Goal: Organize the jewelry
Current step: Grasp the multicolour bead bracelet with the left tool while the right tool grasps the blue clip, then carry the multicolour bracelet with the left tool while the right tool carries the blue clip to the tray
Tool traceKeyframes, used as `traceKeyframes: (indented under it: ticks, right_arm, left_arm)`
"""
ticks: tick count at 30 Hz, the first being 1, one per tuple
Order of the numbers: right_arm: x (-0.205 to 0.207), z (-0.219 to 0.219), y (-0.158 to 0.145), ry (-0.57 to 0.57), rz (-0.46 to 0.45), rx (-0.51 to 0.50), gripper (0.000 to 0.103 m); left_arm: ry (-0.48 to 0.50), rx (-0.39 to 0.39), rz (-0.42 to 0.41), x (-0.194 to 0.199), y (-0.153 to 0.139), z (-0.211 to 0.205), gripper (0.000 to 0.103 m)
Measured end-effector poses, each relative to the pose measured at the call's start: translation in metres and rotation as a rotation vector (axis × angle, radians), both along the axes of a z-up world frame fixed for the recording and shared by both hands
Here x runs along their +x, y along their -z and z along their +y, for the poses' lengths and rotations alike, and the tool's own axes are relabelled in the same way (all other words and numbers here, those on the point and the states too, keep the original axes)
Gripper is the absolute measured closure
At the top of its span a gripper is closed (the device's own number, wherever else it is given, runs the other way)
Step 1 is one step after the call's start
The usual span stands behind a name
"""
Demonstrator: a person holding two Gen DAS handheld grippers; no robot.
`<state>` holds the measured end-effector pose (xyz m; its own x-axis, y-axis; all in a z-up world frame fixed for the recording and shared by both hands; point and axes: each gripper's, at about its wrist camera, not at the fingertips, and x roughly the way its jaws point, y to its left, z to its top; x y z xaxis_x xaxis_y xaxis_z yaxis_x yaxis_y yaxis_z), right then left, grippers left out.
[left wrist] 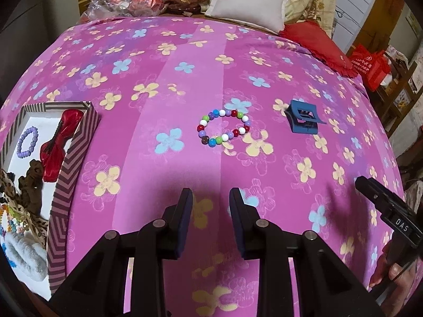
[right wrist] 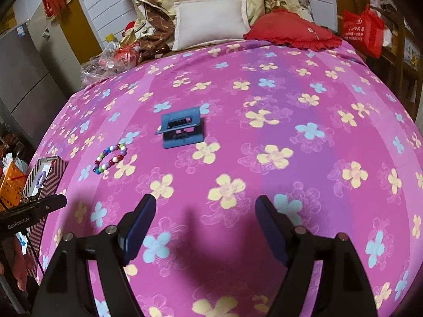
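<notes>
Both empty: left gripper (left wrist: 211, 198) part-open, right gripper (right wrist: 205, 208) wide. Multicolour round-bead bracelet (left wrist: 223, 127) and blue plastic claw hair clip (right wrist: 182, 129) mid-bedspread (left wrist: 164, 79), striped cardboard box (left wrist: 66, 182) at left edge. Risk: beads prob. roll from pads.

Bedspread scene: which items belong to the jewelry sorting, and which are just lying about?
Job:
multicolored bead bracelet
blue hair claw clip
striped box, already holding purple bead bracelet and red bow

Lying about:
white pillow
red cushion
red bag
</notes>
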<state>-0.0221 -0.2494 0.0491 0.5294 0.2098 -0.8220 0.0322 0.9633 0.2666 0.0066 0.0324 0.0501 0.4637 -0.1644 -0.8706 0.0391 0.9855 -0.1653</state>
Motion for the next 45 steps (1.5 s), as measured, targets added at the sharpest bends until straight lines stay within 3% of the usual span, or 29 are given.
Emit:
traceKeyframes:
  ticks: [12,18,24,37,39,40,41,42,45]
  right_arm:
    - [0.036,-0.006,0.005,0.002,-0.011,-0.016,0.022]
    - [0.062,0.008,0.002,-0.038,-0.03,-0.011,0.02]
    - [0.099,0.025,0.007,-0.049,-0.019,0.007,0.018]
    - [0.149,0.056,0.038,-0.073,0.046,-0.058,0.018]
    - [0.151,0.059,0.045,-0.077,0.061,-0.068,0.018]
    - [0.15,0.059,0.048,-0.073,0.07,-0.064,0.02]
    - [0.149,0.058,0.05,-0.068,0.073,-0.052,0.024]
    - [0.147,0.057,0.05,-0.06,0.067,-0.048,0.034]
    - [0.138,0.056,0.05,-0.072,0.055,-0.046,0.034]
  left_arm:
    - [0.015,-0.091,0.017,0.04,0.01,-0.004,0.075]
    - [-0.043,-0.09,0.032,0.065,0.022,0.009,0.074]
    - [-0.06,-0.164,0.066,0.089,0.033,0.018,0.072]
    - [-0.038,-0.108,0.045,0.108,0.041,0.006,0.072]
    - [-0.037,-0.108,0.04,0.108,0.041,0.007,0.076]
    - [-0.037,-0.111,0.041,0.108,0.042,0.008,0.093]
    - [-0.032,-0.114,0.049,0.108,0.043,0.009,0.098]
    - [-0.031,-0.135,0.046,0.108,0.044,0.011,0.098]
    - [-0.04,-0.188,0.059,0.106,0.045,0.019,0.099]
